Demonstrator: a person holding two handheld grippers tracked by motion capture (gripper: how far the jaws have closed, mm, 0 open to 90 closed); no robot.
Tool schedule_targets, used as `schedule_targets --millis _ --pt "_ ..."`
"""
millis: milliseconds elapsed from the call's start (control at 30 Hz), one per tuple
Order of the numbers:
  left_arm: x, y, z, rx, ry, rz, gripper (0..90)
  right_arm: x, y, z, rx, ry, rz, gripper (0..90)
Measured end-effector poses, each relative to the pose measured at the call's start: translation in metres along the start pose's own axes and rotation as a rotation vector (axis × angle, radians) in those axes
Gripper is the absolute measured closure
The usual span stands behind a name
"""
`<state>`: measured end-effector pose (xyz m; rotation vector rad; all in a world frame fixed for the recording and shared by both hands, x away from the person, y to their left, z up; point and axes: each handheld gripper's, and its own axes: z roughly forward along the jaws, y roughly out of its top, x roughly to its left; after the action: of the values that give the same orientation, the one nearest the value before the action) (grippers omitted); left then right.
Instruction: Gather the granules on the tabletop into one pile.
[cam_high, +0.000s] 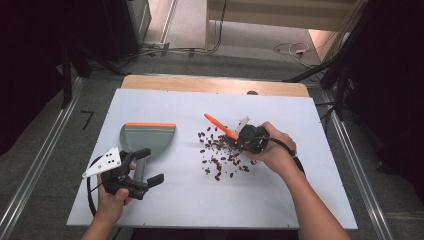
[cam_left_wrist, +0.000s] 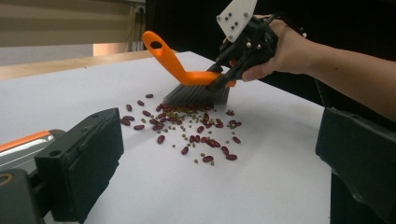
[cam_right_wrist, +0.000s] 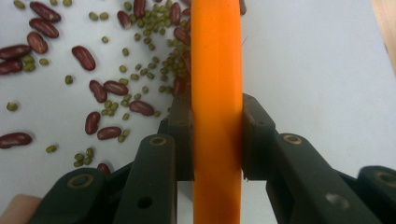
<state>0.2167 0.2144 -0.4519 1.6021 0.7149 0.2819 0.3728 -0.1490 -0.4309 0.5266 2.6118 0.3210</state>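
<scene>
High view layout, left to right: the dustpan (cam_high: 148, 140) is laid flat at the left with its orange lip toward the far edge, ready to receive debris. At its near side the left gripper (cam_high: 150, 165) is held with jaws spread, pinching nothing, astride the dustpan handle. Right of centre, the spilled beans (cam_high: 220, 155) lie scattered on the table (cam_high: 300, 200). The brush (cam_high: 222, 127) is pinched by its orange handle in the right gripper (cam_high: 245, 137), bristles down at the far side of the beans, so they can be swept together.
</scene>
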Motion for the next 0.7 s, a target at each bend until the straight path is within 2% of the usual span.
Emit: schedule_targets --millis 100,300,400,467,600,633,700 --pt "0.0 0.0 0.0 0.001 0.0 0.0 1.8 -0.007 0.003 -0.003 -0.023 -0.022 0.013 68.9" --pt "0.001 0.0 -0.001 0.0 -0.001 0.002 1.8 -0.019 0.024 -0.001 -0.052 -0.084 -0.005 68.9" --pt "0.0 0.0 -0.001 0.001 -0.002 0.002 1.8 -0.023 0.034 0.008 -0.059 -0.12 -0.086 68.8" --pt "0.0 0.0 -0.001 -0.001 -0.003 -0.001 1.8 -0.024 0.04 0.017 -0.042 -0.135 -0.107 68.8" --pt "0.001 0.0 -0.003 -0.005 -0.002 0.0 1.8 -0.024 0.044 0.033 -0.009 -0.12 -0.108 68.9" --pt "0.002 0.0 -0.003 -0.005 -0.002 -0.001 1.8 -0.023 0.044 0.035 -0.002 -0.1 -0.11 68.8" --pt "0.002 -0.001 -0.004 -0.005 -0.001 -0.002 1.8 -0.021 0.044 0.035 -0.007 -0.094 -0.115 68.9"
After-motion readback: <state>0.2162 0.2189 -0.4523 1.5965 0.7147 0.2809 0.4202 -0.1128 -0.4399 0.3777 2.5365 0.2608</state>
